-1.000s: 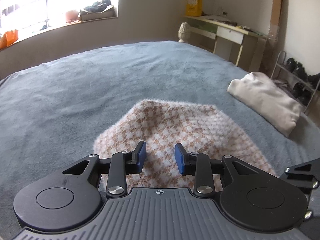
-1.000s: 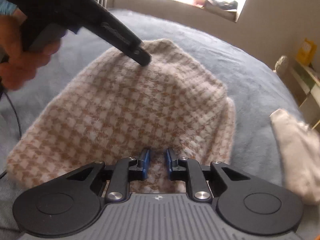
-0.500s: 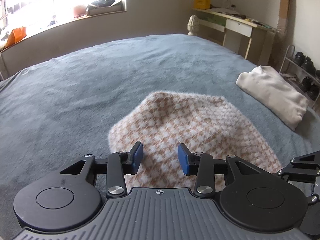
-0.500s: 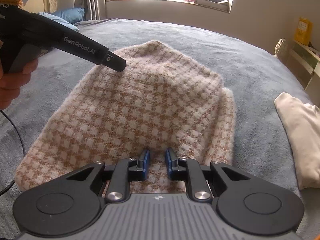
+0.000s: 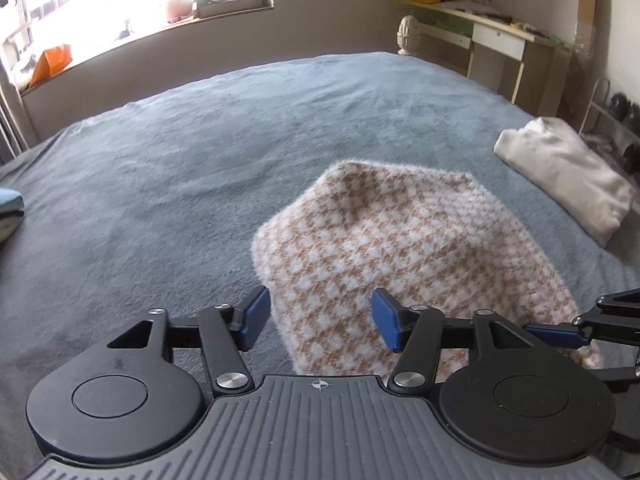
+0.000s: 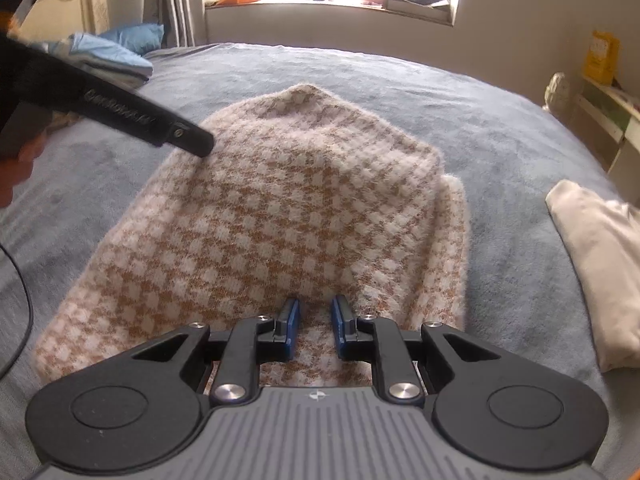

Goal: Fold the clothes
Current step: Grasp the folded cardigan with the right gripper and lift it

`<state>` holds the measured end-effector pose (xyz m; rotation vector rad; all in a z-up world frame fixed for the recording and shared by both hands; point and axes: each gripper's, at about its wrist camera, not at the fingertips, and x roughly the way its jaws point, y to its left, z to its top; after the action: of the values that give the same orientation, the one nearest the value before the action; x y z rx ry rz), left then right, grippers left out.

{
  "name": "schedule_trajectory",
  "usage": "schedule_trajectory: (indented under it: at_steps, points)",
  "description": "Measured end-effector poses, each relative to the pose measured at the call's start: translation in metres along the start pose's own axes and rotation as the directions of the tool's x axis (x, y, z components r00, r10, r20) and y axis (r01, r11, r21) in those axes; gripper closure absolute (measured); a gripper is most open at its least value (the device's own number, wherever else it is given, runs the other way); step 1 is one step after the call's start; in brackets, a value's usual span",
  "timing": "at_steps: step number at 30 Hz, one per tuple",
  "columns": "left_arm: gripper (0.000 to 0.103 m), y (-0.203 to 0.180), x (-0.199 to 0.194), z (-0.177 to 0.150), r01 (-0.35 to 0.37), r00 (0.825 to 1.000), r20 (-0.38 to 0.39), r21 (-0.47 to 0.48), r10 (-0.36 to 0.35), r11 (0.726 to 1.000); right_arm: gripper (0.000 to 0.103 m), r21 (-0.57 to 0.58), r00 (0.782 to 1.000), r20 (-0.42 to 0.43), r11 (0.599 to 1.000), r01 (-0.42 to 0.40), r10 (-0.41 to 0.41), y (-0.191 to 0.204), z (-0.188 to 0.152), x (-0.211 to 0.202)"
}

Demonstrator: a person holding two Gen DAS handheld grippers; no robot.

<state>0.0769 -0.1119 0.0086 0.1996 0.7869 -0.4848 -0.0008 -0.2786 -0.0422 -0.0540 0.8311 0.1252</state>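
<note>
A fuzzy tan-and-white houndstooth sweater lies folded on the grey bed cover. My left gripper hovers over its near left corner. Its jaws are opening, and the blue pads stand wide apart without pressing the knit beneath them. In the right wrist view that gripper shows as a black arm above the sweater's far left edge, with a hand at the frame's left. My right gripper sits at the near edge, its pads narrowly apart and shut on a ridge of the sweater. It also shows at the right.
A folded cream garment lies on the bed to the right of the sweater. Blue clothes are piled at the far left. A desk and a shoe rack stand beyond the bed's right side. A black cable hangs at the left.
The left gripper's jaws have widened and it has drawn left, so the sweater now sits further right in its view. The right gripper has kept its grip at the near edge.
</note>
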Motion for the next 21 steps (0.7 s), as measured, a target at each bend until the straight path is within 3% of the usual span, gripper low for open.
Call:
schedule_trajectory:
  at_steps: [3, 7, 8, 9, 14, 17, 21]
  points:
    - [0.021, 0.020, -0.002, -0.004, 0.094, 0.996, 0.014, -0.049, -0.094, 0.994, 0.076, 0.113, 0.997, 0.016, 0.991, -0.072, 0.071, -0.016, 0.003, -0.013]
    - [0.005, 0.051, -0.004, -0.020, 0.261, 0.965, 0.016, -0.149, -0.261, 0.954, 0.055, 0.332, 0.981, 0.130, 0.925, -0.182, 0.147, -0.062, -0.008, -0.045]
    - [0.004, 0.057, -0.002, -0.025, 0.297, 0.954, 0.005, -0.176, -0.300, 0.939, 0.042, 0.392, 0.976, 0.154, 0.897, -0.206, 0.156, -0.077, -0.015, -0.051]
    - [0.003, 0.062, 0.001, -0.030, 0.331, 0.941, -0.004, -0.204, -0.339, 0.921, 0.036, 0.454, 0.971, 0.172, 0.861, -0.230, 0.168, -0.094, -0.022, -0.055]
    - [0.002, 0.072, 0.022, -0.052, 0.444, 0.866, -0.088, -0.322, -0.493, 0.837, 0.031, 0.706, 0.950, 0.152, 0.643, -0.298, 0.273, -0.159, -0.067, -0.036]
    - [0.002, 0.065, 0.037, -0.058, 0.466, 0.831, -0.138, -0.355, -0.538, 0.811, 0.029, 0.765, 0.934, 0.139, 0.564, -0.312, 0.328, -0.176, -0.084, -0.014]
    - [0.002, 0.057, 0.052, -0.063, 0.500, 0.789, -0.163, -0.389, -0.592, 0.774, 0.019, 0.783, 0.897, 0.163, 0.500, -0.371, 0.411, -0.182, -0.090, 0.009]
